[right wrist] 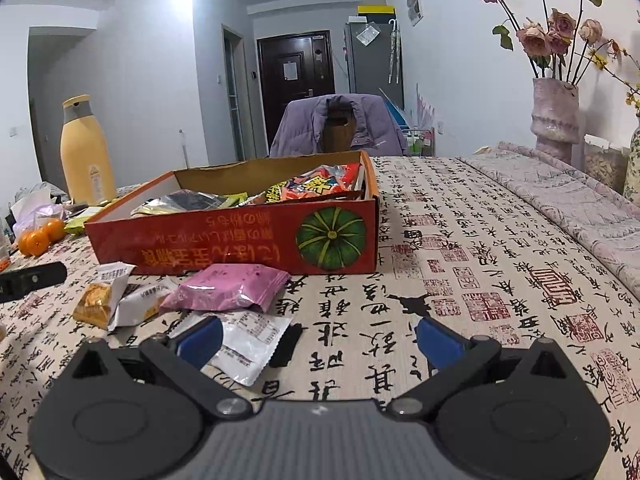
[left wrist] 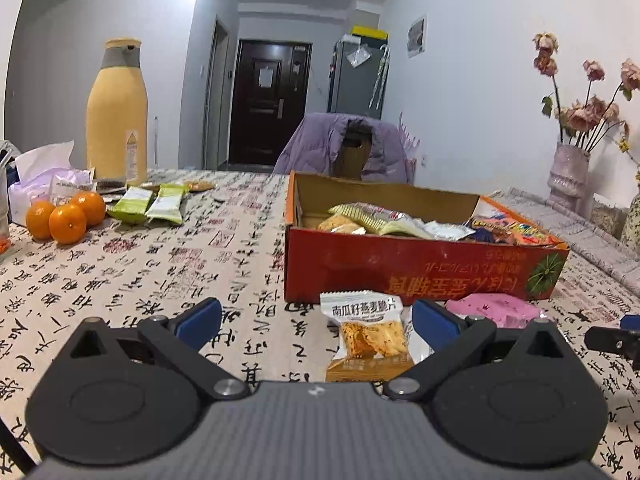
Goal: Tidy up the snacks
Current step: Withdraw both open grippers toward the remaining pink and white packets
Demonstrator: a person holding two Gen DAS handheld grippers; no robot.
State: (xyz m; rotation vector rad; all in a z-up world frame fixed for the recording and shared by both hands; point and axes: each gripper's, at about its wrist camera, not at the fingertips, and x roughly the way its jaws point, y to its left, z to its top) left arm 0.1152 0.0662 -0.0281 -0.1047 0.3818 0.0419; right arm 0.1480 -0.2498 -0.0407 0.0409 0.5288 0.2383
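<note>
A red cardboard box [left wrist: 420,272] [right wrist: 224,246] holds several snack packets. In front of it lie a white-and-orange cracker packet [left wrist: 368,336] [right wrist: 100,296], a pink packet [left wrist: 492,310] [right wrist: 232,286] and a white packet [right wrist: 252,344]. My left gripper [left wrist: 316,320] is open just above the table, the cracker packet between its blue pads, nearer the right one. My right gripper [right wrist: 320,338] is open, its left pad over the white packet. Two green packets [left wrist: 148,208] lie at the far left.
Three oranges [left wrist: 64,216] [right wrist: 38,238], a tissue pack [left wrist: 44,168] and a tall yellow bottle [left wrist: 116,116] [right wrist: 86,156] stand at the left. A vase of dried roses [right wrist: 556,120] [left wrist: 568,172] stands at the right. A chair with a purple jacket [left wrist: 348,144] is behind the table.
</note>
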